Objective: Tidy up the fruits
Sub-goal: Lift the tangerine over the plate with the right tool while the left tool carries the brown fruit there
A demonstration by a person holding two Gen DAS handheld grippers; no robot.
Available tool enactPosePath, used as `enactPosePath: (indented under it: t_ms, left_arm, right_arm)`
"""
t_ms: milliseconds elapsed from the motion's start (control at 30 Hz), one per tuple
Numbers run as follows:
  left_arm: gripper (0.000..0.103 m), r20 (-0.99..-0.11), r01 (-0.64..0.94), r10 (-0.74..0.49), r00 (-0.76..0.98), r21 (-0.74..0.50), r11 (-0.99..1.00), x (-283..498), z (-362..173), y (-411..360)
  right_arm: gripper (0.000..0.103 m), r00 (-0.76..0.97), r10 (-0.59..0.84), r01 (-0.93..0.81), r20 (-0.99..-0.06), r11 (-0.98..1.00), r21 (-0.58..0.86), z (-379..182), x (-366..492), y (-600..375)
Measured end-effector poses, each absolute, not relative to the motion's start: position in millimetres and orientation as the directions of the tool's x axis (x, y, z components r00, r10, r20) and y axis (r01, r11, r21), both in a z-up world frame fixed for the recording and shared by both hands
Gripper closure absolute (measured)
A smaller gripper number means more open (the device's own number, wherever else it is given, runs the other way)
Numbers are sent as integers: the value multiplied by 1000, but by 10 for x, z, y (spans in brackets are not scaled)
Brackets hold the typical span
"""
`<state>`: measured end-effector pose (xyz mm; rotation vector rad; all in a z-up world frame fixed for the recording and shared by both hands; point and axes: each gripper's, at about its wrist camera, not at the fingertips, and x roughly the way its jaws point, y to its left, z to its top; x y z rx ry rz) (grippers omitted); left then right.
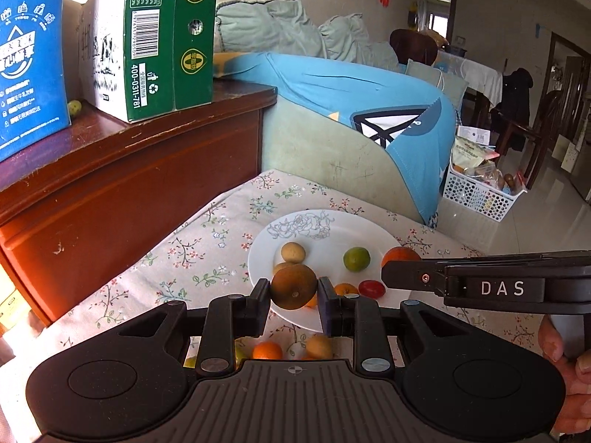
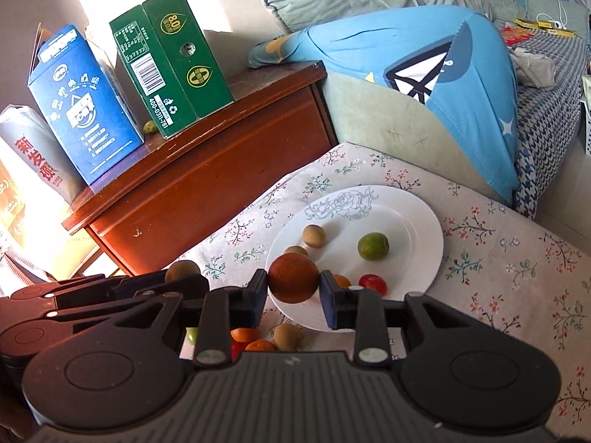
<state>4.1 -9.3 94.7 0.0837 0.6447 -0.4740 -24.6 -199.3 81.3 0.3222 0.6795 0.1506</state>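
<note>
1. A wooden cabinet [image 2: 207, 170] stands at the left, carrying a blue carton [image 2: 86, 110] and a green carton [image 2: 173, 62]. Right of it is a sofa arm [image 2: 399, 129] draped in blue cloth [image 2: 443, 74].
2. In front lies a floral tablecloth [image 2: 498, 258] with a white plate [image 2: 417, 229] on it. The plate holds tan fruits, a green fruit [image 2: 373, 246], a small orange one and a red fruit [image 2: 373, 283].
3. More fruit [image 2: 288, 336] lies on the cloth just before the plate.
4. The left gripper [image 1: 293, 289] is clamped on a brown fruit [image 1: 293, 286], held above the plate's near rim.
5. The right gripper [image 2: 293, 284] is clamped on an orange [image 2: 293, 282], beside the left one.
6. Only the left view shows a white basket [image 1: 480, 192] on the floor, a dining table far back and fingers [image 1: 554, 343] at the right edge.
7. Only the right view shows a checked sofa seat [image 2: 546, 118] and a white roll [image 2: 33, 147] at far left.
</note>
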Motion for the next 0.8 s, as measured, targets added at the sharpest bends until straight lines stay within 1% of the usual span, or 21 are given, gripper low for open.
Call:
enactPosePath:
  t_ms: [167,400,633,733,800]
  left_arm:
    - [79,-592,445,-410,694,-96,891,247,960,-172]
    - [79,-605,428,-406,685,-117,896,562,844,-339]
    - [78,-622,432,-402,672,-113,895,798,687,-464]
    - [78,-636,433,-410,653,-129,892,884,615,-506]
    - [78,-647,440,-403,648,-114,891,919,559,-551]
  right_arm:
    - [72,784,239,-50,-573,944,325,866,-68,-2112]
    - [72,805,225,-3,-548,926,376,826,189,-2370]
    - [72,793,199,39,-576,927,374,642,455,-2459]
    - [72,784,200,55,-588,921,387,552,568,-2484]
    - [72,779,196,65,-595,919,388,489,646,-2493]
